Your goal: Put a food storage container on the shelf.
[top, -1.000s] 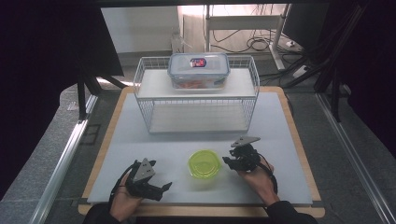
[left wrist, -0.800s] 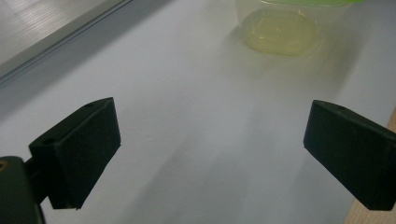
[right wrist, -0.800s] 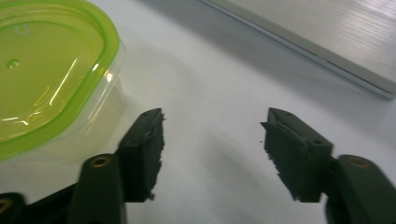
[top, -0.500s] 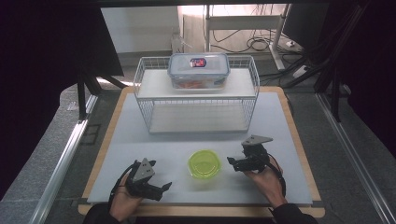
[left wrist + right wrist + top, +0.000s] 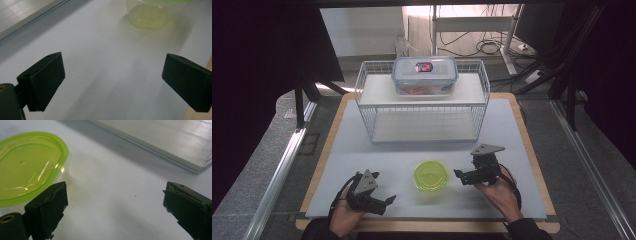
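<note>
Both grippers, left (image 5: 391,199) and right (image 5: 458,174), rest wide open and empty on the pale table (image 5: 362,150), the right's jaws just widened.

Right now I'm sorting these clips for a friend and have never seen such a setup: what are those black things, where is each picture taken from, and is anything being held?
There is no machine here. A person sits at a table and holds a hand tool with two black jaws in each hand: the left gripper and the right gripper. The high view looks down from above the person's side. The other two pictures come from small cameras riding on each tool, looking along its jaws. Between the tools sits a small clear tub with a green lid. Farther back stands a white wire rack, with a bigger clear lidded box on its top shelf. Nothing is held: both tools' jaws stand wide apart over bare table. The right gripper's jaws have just been opening, with nothing between them and the tub beside them.
</note>
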